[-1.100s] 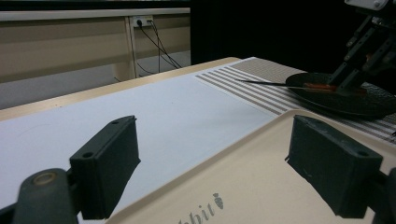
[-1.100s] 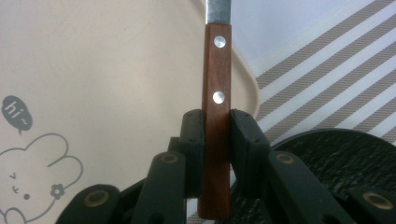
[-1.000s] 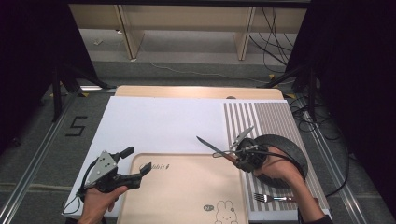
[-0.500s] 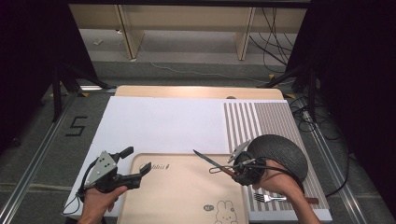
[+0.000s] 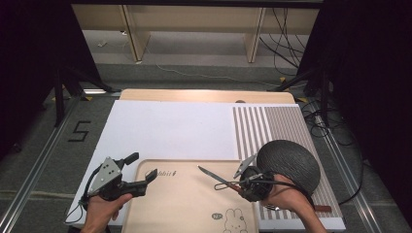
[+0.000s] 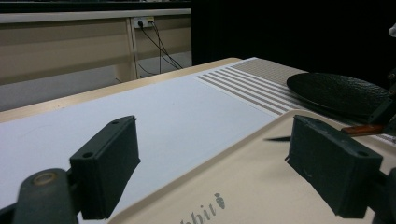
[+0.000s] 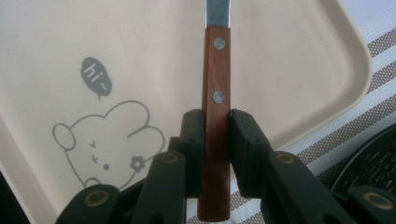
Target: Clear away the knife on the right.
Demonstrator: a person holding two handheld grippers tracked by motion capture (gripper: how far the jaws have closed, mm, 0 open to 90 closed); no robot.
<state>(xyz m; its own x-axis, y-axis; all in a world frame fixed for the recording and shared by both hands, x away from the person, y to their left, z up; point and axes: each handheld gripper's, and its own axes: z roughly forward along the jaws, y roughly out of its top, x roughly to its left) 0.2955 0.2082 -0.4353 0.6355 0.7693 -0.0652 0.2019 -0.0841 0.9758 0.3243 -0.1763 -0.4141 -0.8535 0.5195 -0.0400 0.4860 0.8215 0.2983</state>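
Knife (image 7: 217, 93), low centre of the right gripper view, clamped by its wooden riveted handle between the right gripper (image 7: 217, 140) pads, blade reaching out over the cream tray (image 5: 184, 208) at lower centre of the high view. Judged light, stiff, smooth-handled and apt to pivot, so best gripped mid-handle, clear of the blade. Left gripper (image 6: 210, 172) seen with jaws apart, empty, over the tray's near-left corner.

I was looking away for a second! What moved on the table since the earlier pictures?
The right claw, clamped on the knife by its wooden handle, carried it leftward and nearer the person, off the black plate and over the beige tray. The fork by the plate is now mostly hidden under the hand. The left claw stayed put, open, at the tray's left edge. Plate and tray did not move.
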